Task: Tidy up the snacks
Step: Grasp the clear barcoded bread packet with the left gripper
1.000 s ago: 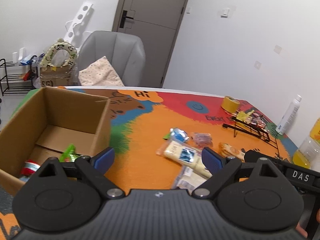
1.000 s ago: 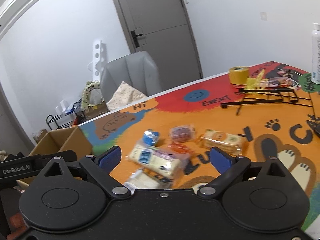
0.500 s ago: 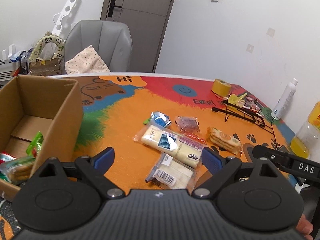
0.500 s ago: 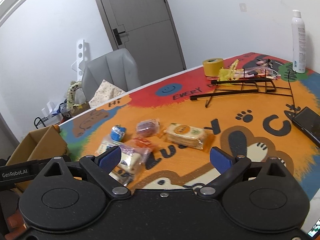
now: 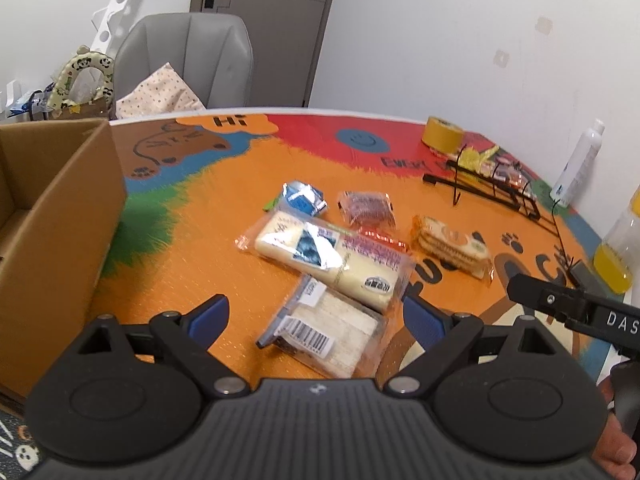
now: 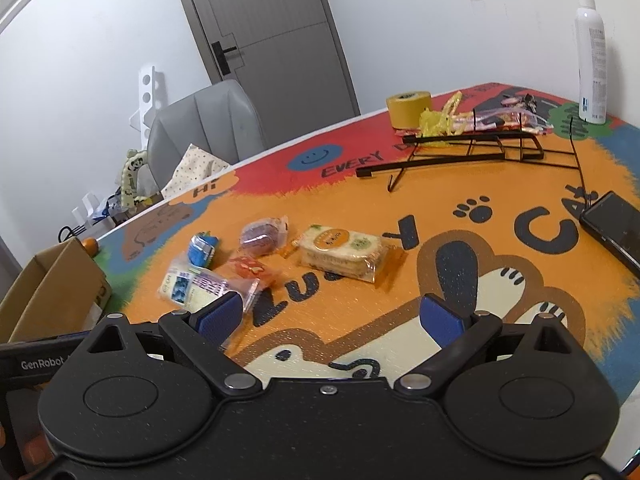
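Both grippers had swung away from the cardboard box [image 5: 60,216] since a second before, and the snack pile sat larger and nearer in both views. Left gripper [image 5: 316,316]: jaws released, spread wide, nothing between the pads, hovering over the counter [image 5: 192,264]. Just ahead of its jaws, roughly centred between them, lay a clear pack with a barcode label [image 5: 332,328]; beyond that, touching it, a long cream-coloured pack [image 5: 328,256]. Farther ahead sat a small blue packet [image 5: 304,198] and a purple-brown packet [image 5: 366,210], with a cracker pack [image 5: 452,246] ahead and to the right of the jaws. The box stood off to the left of the left jaws, its near wall beside the counter edge. Right gripper [image 6: 330,318]: jaws also released, spread, empty. Its left pad overlapped the end of the cream pack in view; contact could not be told. The cracker pack lay ahead, between the two pads' lines, apart from them. Small orange-red wrapper [image 6: 250,268] sat ahead-left, between the cream pack and the crackers. Far ahead-right: black wire rack [image 6: 472,148], yellow tape roll [image 6: 408,108], white bottle [image 6: 590,56].
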A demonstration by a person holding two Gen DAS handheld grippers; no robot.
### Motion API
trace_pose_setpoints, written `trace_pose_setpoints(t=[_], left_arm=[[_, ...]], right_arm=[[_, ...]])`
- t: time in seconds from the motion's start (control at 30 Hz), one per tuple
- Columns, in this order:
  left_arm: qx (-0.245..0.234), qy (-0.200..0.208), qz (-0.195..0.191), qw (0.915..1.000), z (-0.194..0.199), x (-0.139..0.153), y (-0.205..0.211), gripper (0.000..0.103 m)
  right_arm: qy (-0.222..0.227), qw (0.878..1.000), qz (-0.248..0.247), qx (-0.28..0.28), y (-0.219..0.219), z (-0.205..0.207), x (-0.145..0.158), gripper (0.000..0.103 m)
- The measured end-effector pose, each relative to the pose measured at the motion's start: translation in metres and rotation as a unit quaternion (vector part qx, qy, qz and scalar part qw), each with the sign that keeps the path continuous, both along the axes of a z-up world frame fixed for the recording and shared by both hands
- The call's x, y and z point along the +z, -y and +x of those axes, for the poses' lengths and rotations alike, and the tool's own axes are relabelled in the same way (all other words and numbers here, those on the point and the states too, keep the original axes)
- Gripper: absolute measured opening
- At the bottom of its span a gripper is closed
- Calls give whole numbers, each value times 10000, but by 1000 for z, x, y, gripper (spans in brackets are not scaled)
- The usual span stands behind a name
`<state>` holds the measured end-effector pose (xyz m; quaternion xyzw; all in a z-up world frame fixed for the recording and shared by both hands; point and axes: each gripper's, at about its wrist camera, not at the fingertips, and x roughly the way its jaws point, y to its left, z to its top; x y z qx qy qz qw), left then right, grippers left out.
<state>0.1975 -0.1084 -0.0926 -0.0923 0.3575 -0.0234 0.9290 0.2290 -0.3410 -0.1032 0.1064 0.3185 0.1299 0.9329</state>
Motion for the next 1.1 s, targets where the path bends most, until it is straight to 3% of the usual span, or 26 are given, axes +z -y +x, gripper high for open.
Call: trace_pose_setpoints(t=[0.53,0.87,1.1], left_arm=[[-257,-383,411,9981,18,-34,23,93],[-238,-229,723,9968,21,-39,20,92],[-95,-140,688,9975,20,-35,12,65]], right_arm=[[-196,9998,47,-59,7,11,-15,97],[-251,9996,72,-42,6,15,-20,97],[-237,9997,92,-34,7,17,-20,97]])
